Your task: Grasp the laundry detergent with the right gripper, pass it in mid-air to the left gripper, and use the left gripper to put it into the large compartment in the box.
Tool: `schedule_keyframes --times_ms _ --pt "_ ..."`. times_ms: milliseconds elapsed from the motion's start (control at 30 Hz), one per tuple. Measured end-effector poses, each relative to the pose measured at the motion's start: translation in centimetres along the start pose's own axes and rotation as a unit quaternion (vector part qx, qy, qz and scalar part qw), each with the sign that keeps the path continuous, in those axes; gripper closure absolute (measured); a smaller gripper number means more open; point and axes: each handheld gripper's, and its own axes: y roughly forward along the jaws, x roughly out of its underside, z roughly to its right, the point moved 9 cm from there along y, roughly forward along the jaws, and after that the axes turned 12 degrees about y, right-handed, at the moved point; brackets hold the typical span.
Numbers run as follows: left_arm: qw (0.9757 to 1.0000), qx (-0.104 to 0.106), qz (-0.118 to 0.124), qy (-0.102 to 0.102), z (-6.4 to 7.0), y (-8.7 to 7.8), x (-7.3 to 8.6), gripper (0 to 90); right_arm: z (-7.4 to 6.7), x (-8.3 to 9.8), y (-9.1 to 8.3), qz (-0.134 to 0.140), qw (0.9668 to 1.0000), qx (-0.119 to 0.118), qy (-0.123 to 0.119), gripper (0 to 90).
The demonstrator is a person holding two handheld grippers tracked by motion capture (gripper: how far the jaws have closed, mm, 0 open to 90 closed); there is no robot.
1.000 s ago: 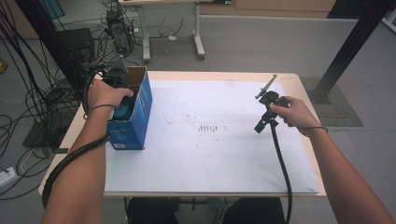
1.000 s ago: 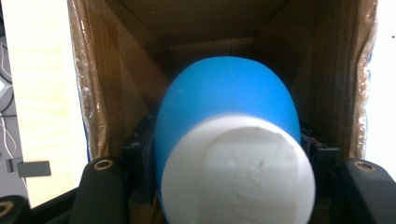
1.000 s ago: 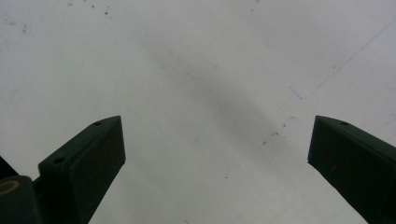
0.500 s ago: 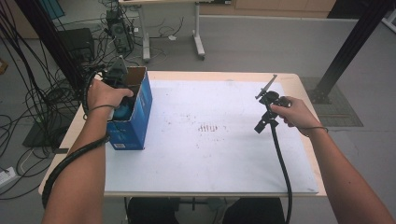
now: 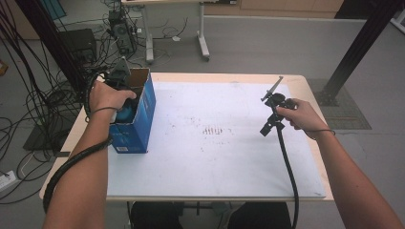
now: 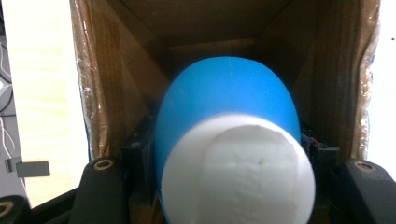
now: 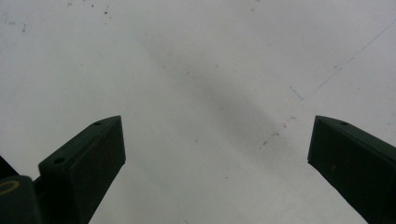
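Nothing legible here tbh. The blue box [image 5: 136, 126] has a small white label low on its side, but it's way too tiny and blurry to read. No other text anywhere.

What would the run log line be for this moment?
left gripper: shut on blue bottle inside cardboard box | right gripper: open over white table

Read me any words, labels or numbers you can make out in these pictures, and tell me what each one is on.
No text is readable.
Blue box: a small pale label near its lower front corner, too small and blurred to read.
White table sheet: a cluster of dark marks near the middle, smudges rather than legible writing.
Blue and white object in the left gripper: no print visible.
Right gripper: no markings on it.
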Motion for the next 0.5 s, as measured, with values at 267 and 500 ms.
schedule_keyframes --times_ms 267,500 --pt "1.0000 0.000 0.000 0.001 0.06 0.04 -0.08 37.8 0.03 0.03 0.01 -0.001 1.0000 -0.001 0.000 3.8" --pt "1.0000 0.003 0.001 0.003 0.05 0.07 -0.05 37.6 -0.02 0.05 0.05 -0.002 1.0000 -0.002 0.001 3.8"
